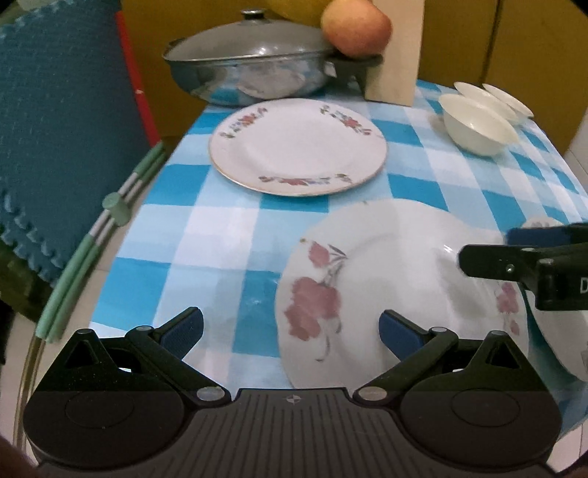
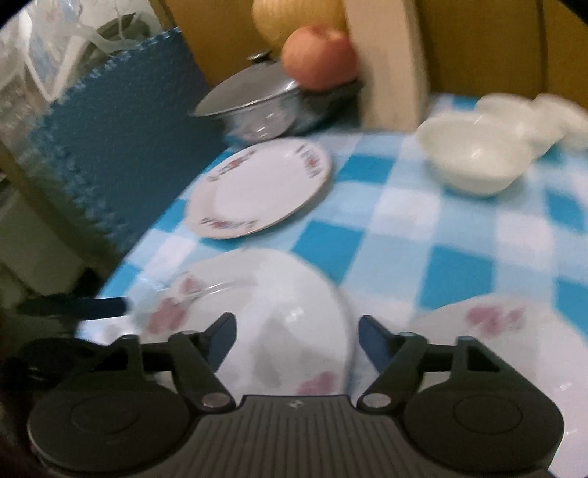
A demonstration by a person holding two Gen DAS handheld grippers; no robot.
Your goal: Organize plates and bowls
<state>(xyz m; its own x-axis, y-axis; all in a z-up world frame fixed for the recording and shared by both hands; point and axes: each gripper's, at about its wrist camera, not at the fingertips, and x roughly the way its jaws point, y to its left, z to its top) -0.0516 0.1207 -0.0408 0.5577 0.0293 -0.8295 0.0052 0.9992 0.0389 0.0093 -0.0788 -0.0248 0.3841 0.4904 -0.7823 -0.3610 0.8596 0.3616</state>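
A pink-flowered deep plate (image 1: 367, 279) (image 2: 264, 312) lies tilted on the blue checked cloth (image 1: 220, 228) at the near right. My right gripper (image 2: 297, 338) (image 1: 485, 246) straddles its rim, jaws apart, pads not pressing on it. My left gripper (image 1: 290, 329) is open just left of that plate, with its right finger over the plate's near edge. A second pink-flowered plate (image 2: 496, 349) (image 1: 547, 338) lies further right. A flat plate with a floral rim (image 1: 297, 147) (image 2: 257, 187) sits further back. Three white bowls (image 1: 477, 125) (image 2: 470, 161) stand at the back right.
A lidded metal pot (image 1: 250, 70) stands at the back with an apple (image 1: 356, 27) on its handle, next to an upright wooden board (image 1: 397, 55). A blue foam mat (image 1: 62, 128) and green tubing (image 1: 99, 235) border the table's left edge.
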